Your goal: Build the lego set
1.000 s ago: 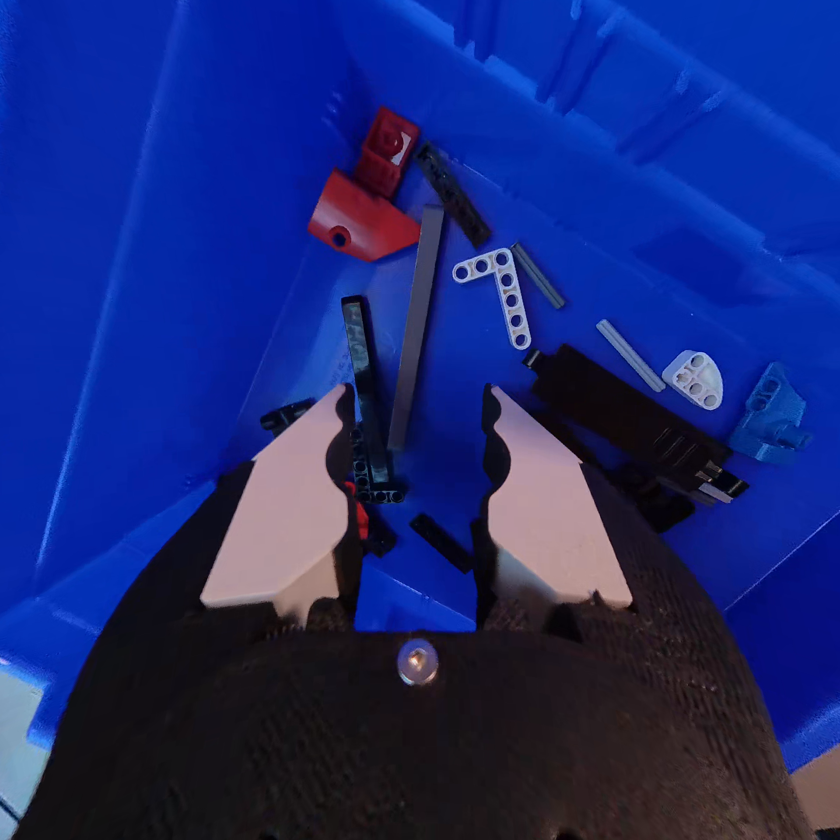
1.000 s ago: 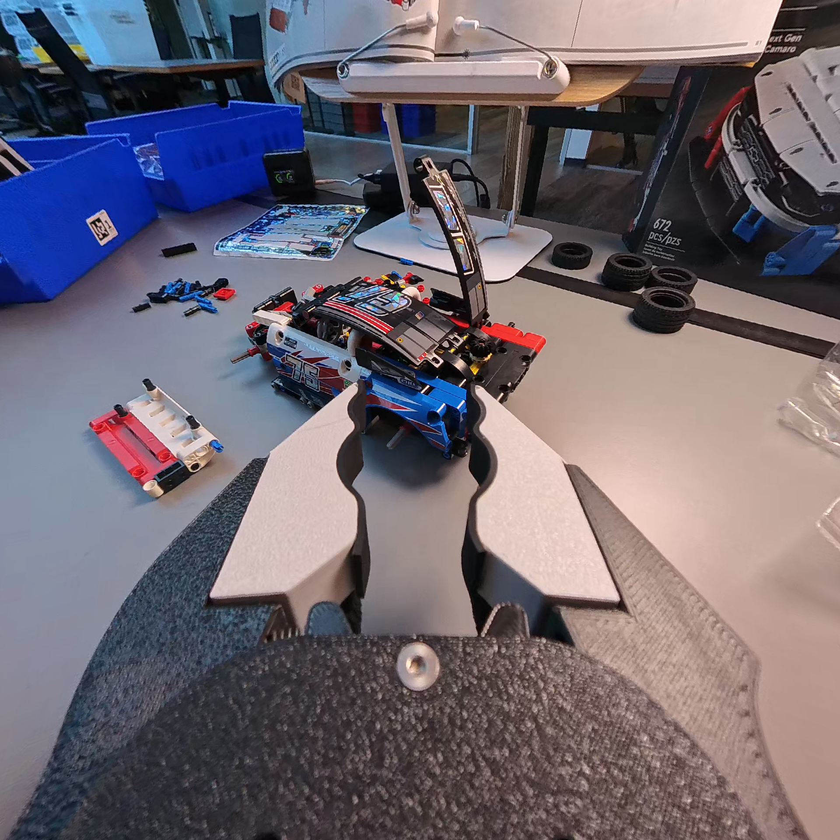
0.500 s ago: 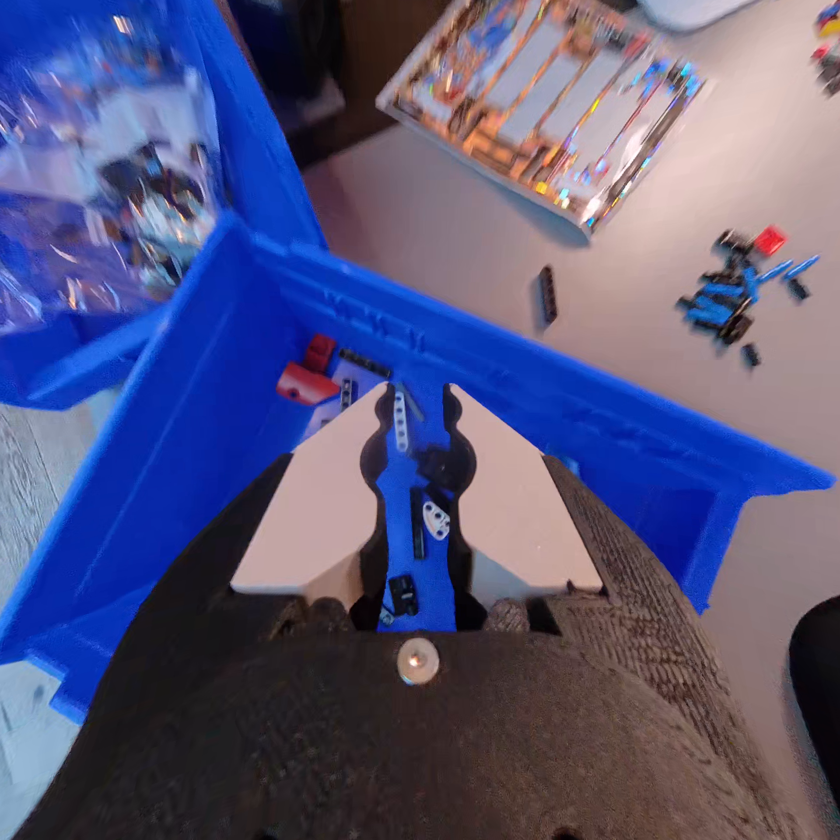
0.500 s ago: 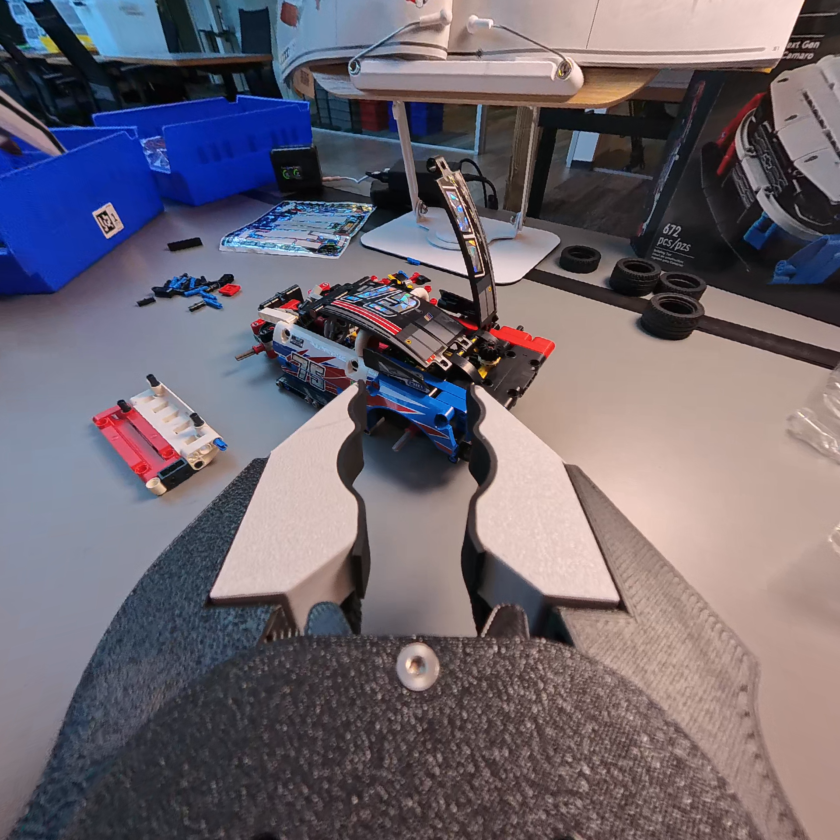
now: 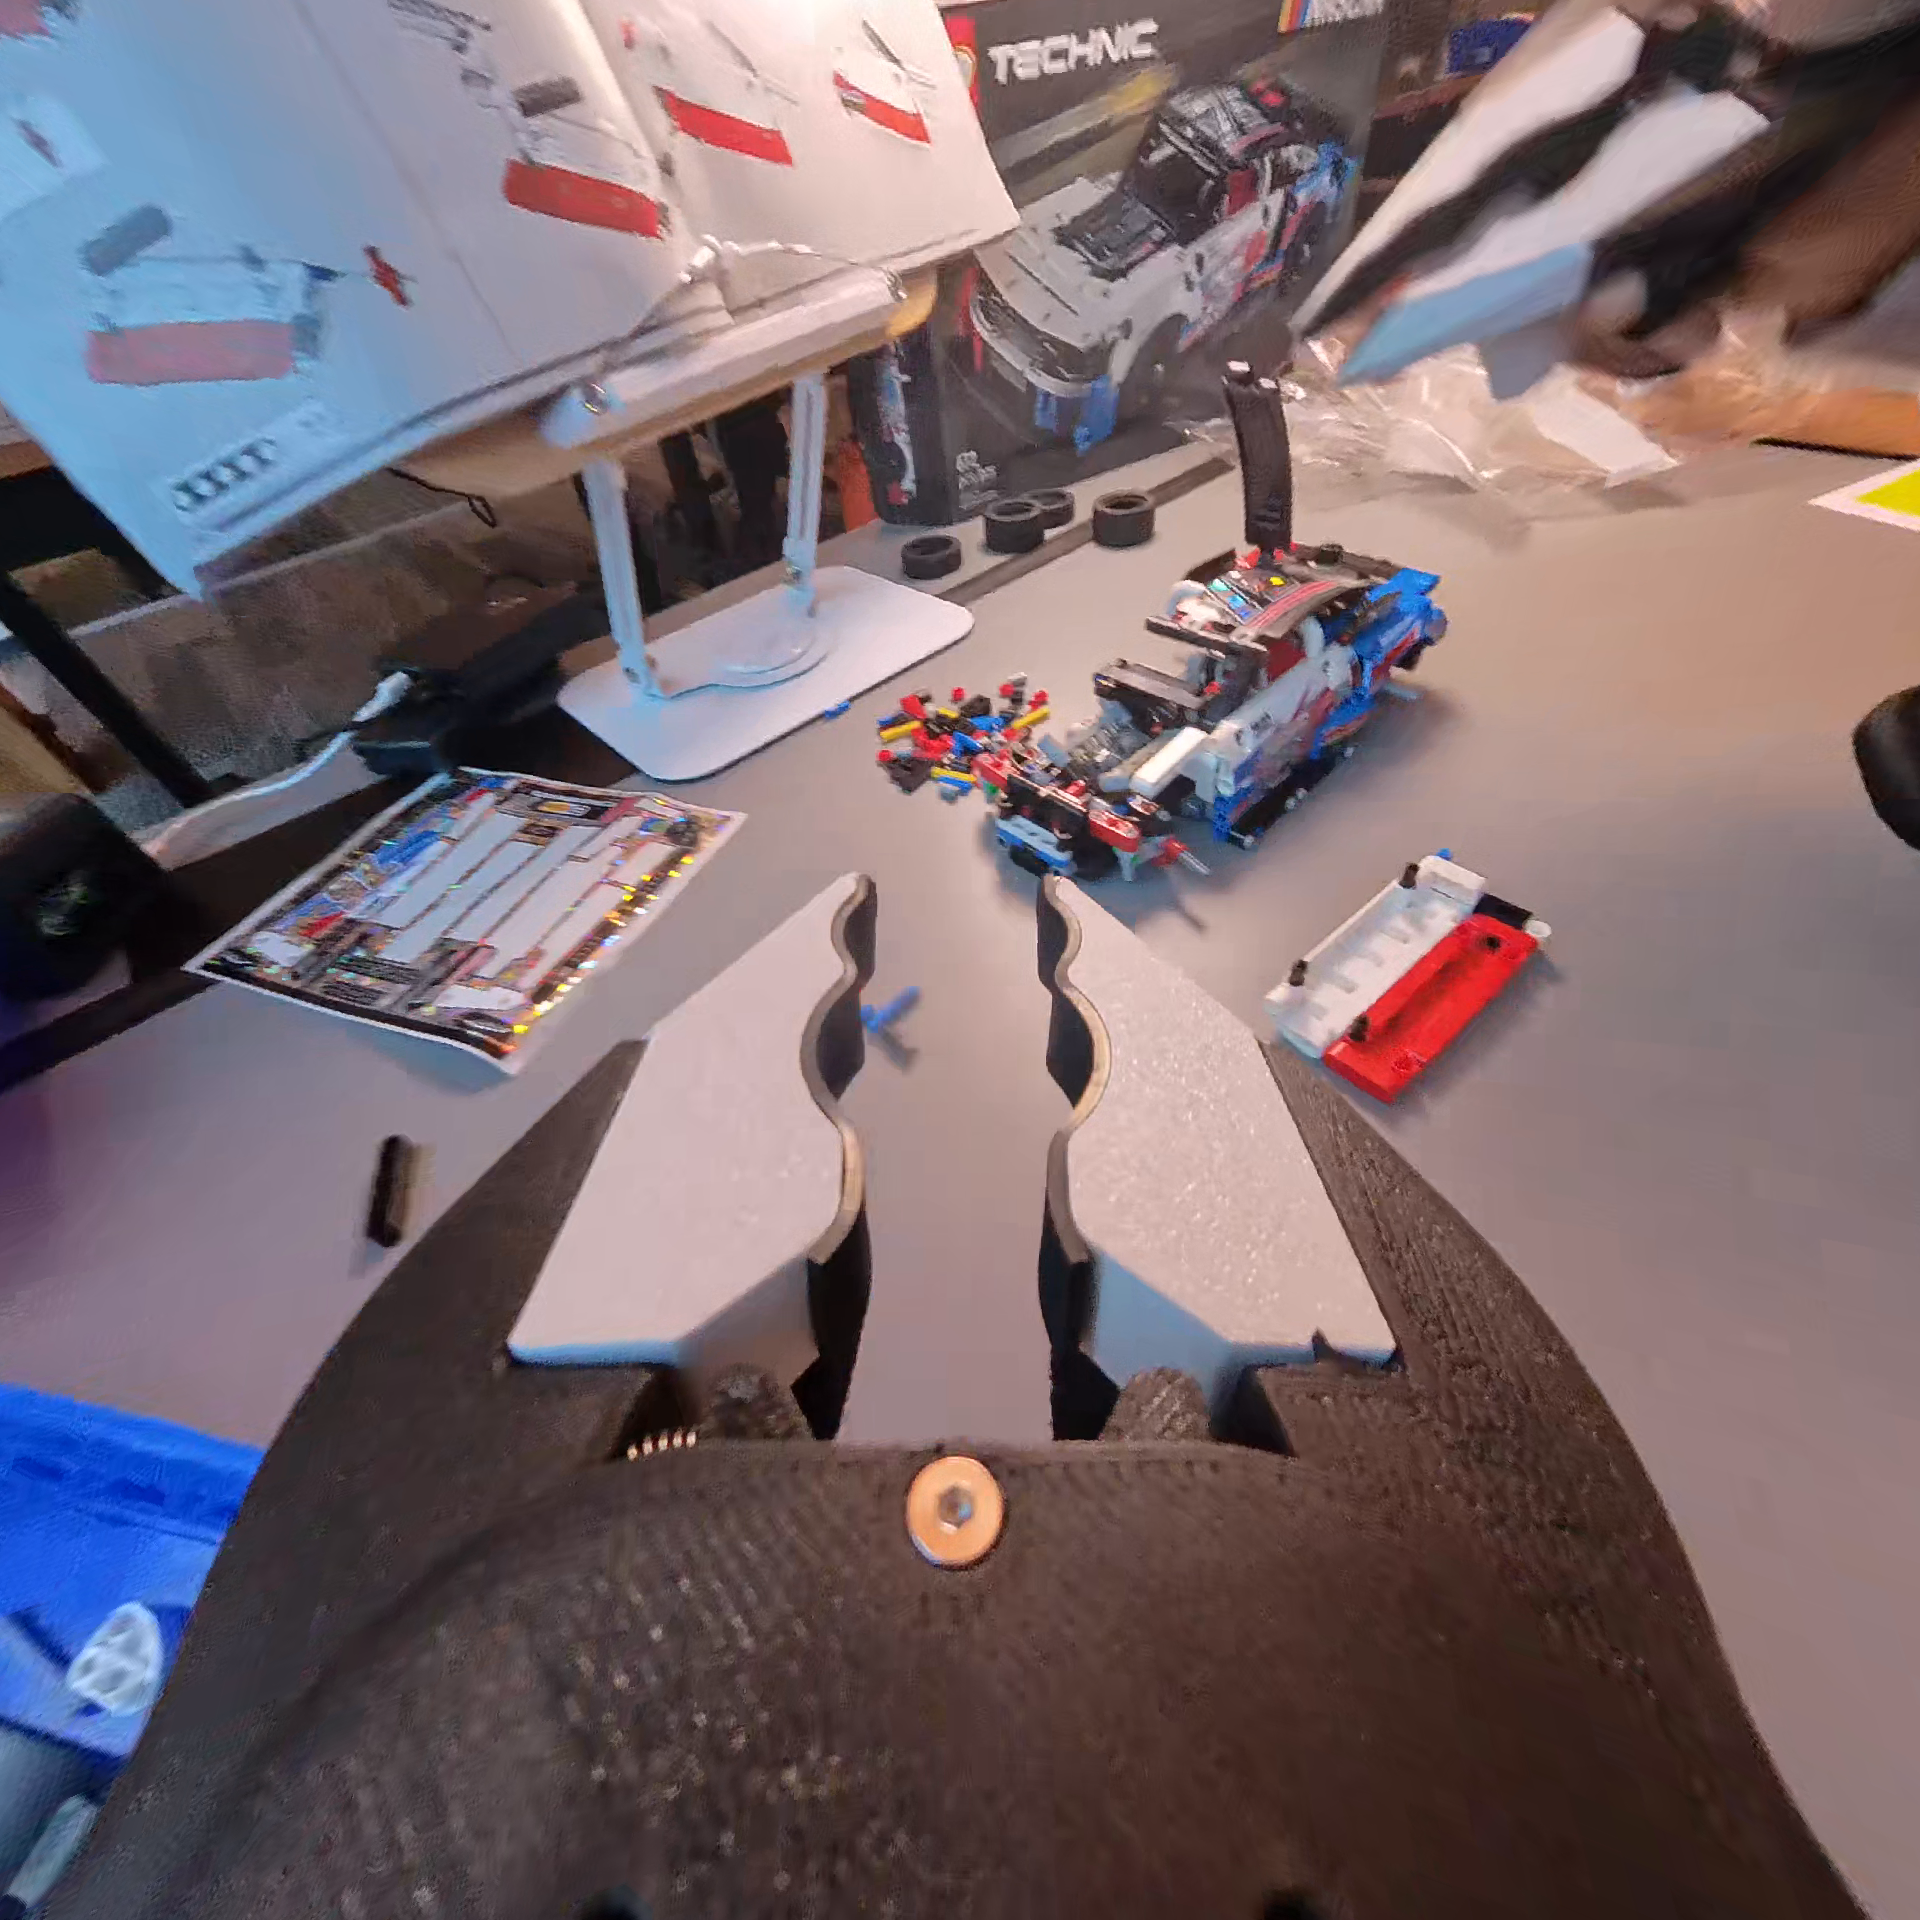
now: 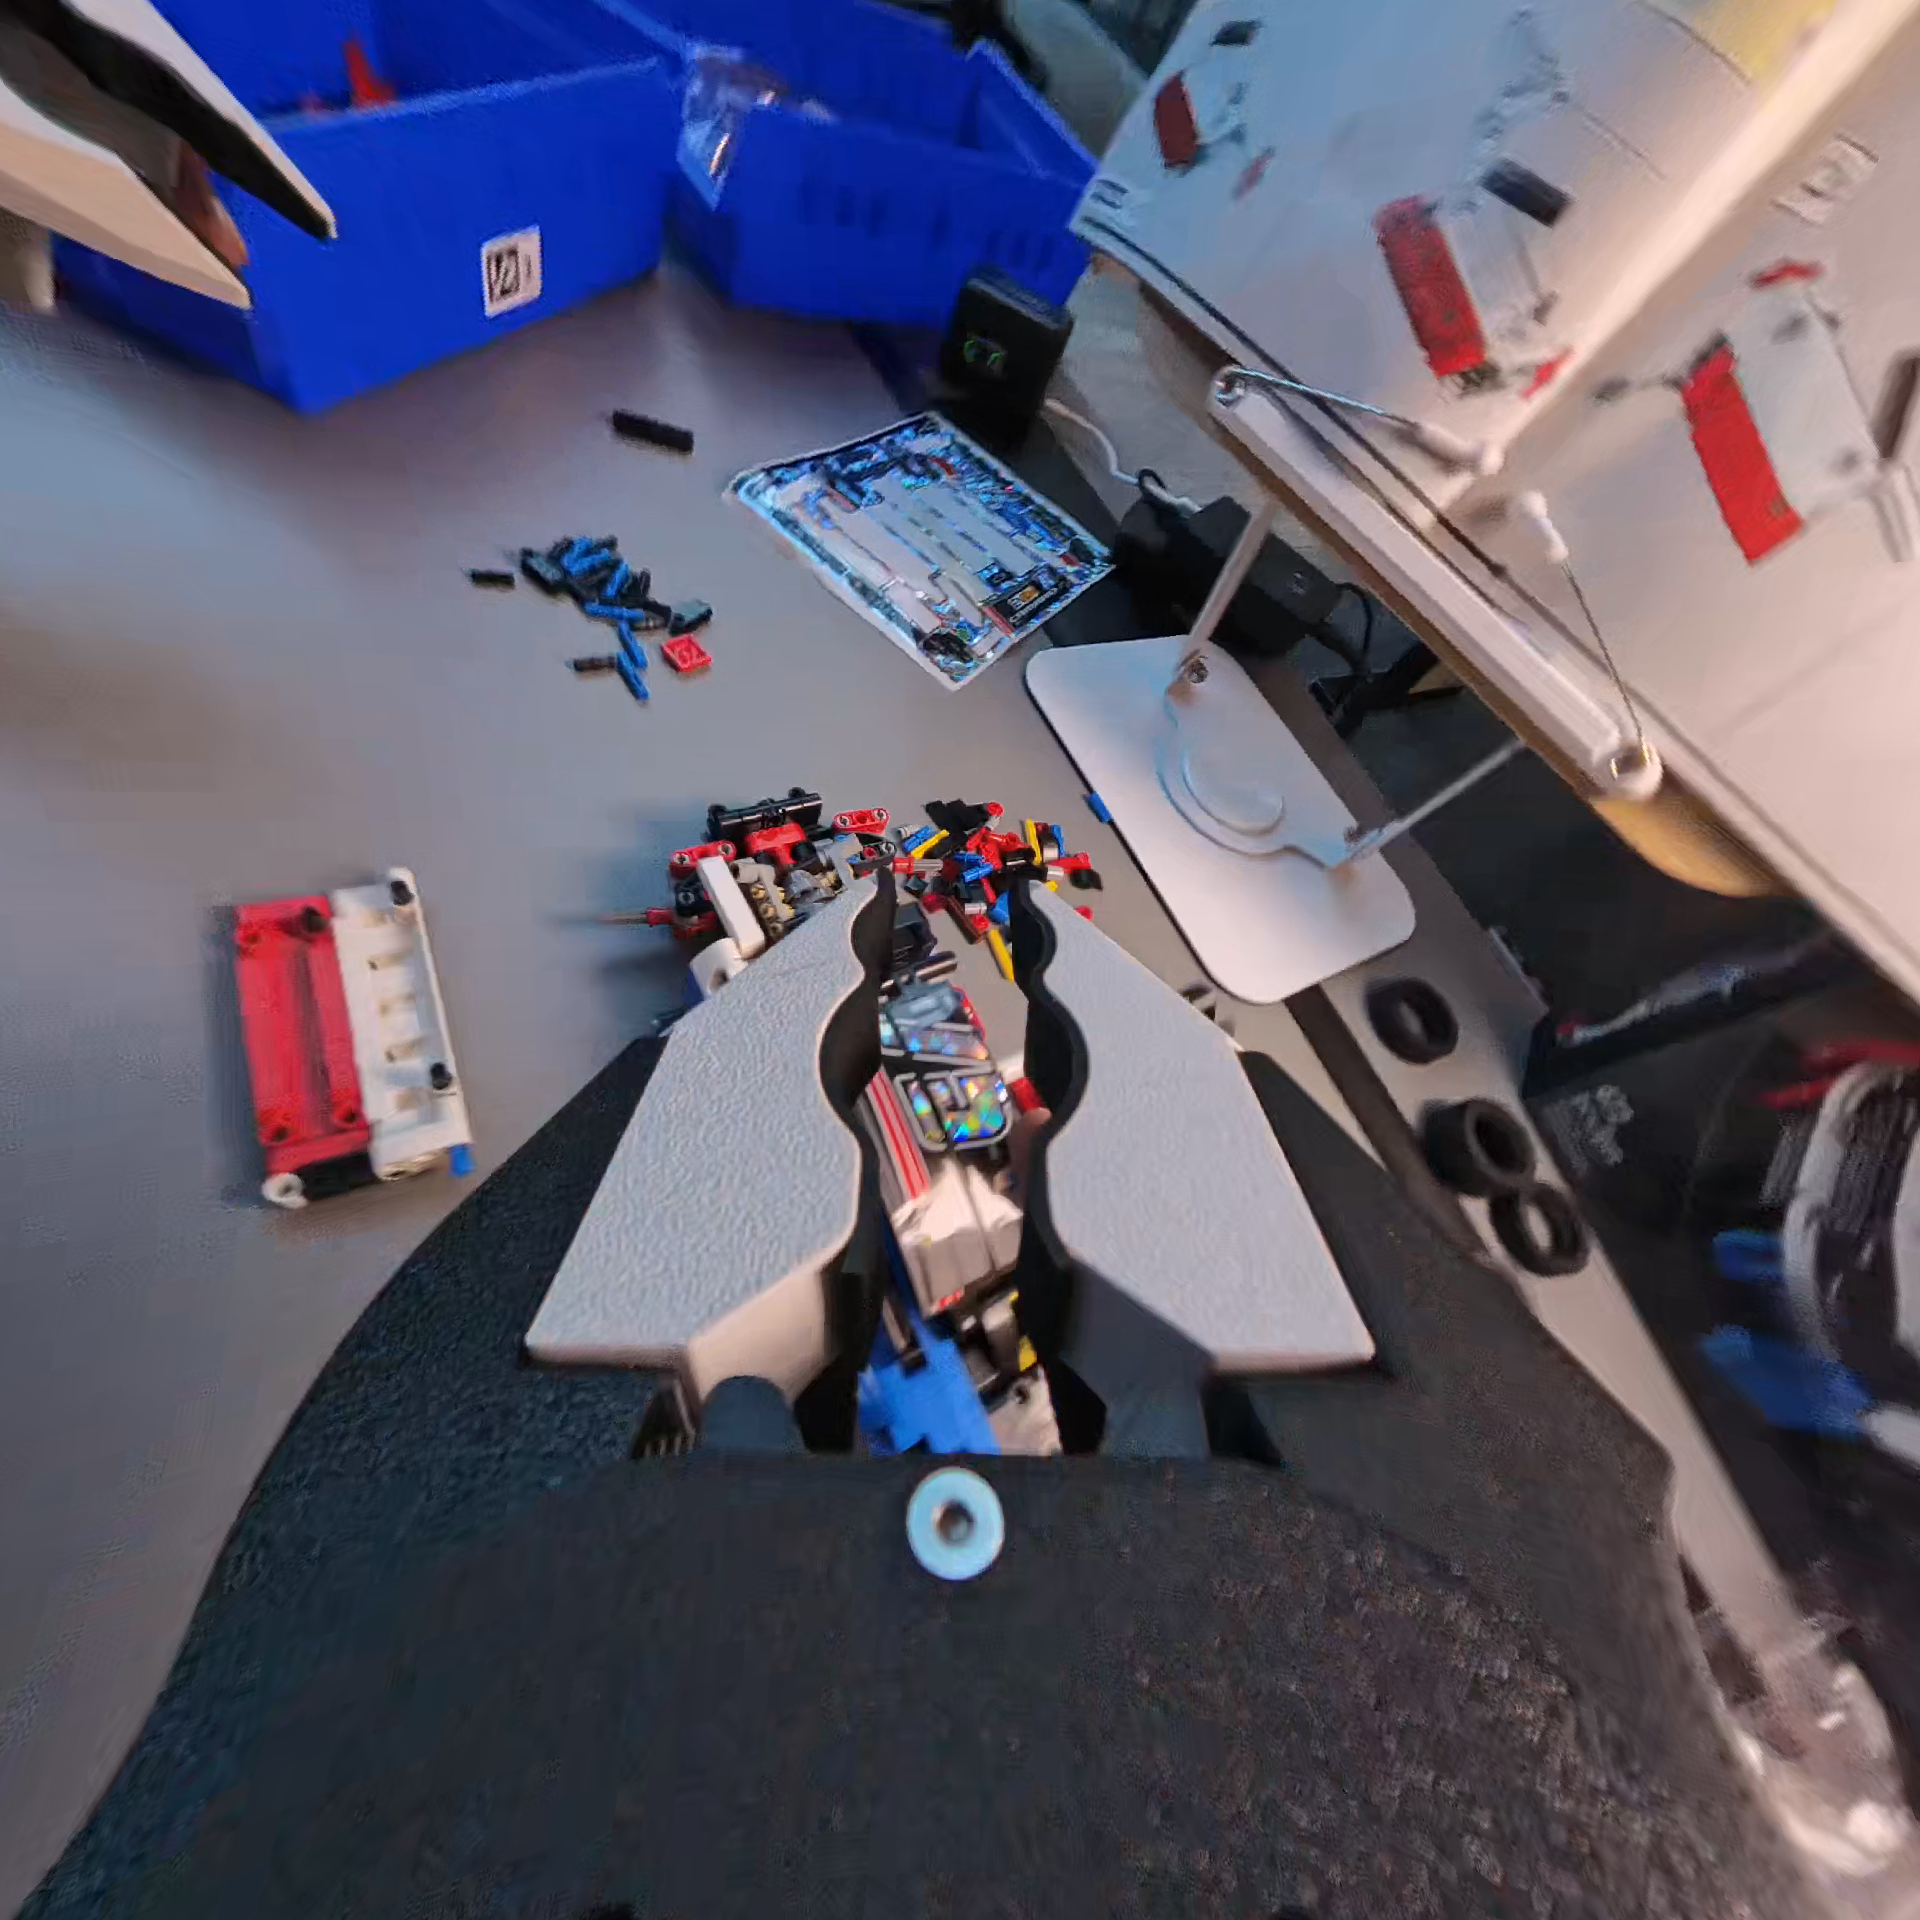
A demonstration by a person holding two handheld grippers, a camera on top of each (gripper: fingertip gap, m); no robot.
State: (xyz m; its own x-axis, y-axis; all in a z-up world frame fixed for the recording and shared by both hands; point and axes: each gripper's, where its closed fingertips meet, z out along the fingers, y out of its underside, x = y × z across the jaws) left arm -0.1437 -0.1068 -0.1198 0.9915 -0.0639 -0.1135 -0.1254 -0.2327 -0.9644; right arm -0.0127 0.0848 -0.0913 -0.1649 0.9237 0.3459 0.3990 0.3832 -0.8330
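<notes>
The grey table (image 5: 1621,665) ran out under a propped instruction booklet (image 5: 436,208) on its white stand (image 5: 769,665), with blue bins (image 6: 436,229) at the far left and the set's box (image 5: 1164,208) at the back. In the middle sat the car (image 5: 1257,707), part-built, with a loose pile of small pieces (image 5: 951,738) touching its nose.

My right gripper (image 6: 951,904) hung directly above the car, and the car's long axis ran almost straight along my fingers, nose pointing away toward the pile. The jaws stood apart, with nothing between them but the roof (image 6: 940,1101) seen below; I could not tell whether they touched it.

My left gripper (image 5: 951,904) was also parted and empty, over bare table, well short of the car, which lay ahead and to the right. A blue pin (image 5: 883,1013) lay just by its left finger. The red-and-white panel (image 5: 1403,987) lay to its right, near the car.

I judged the right the nearer hand by far: it needed only to drop, while the left had to cross open table first.
</notes>
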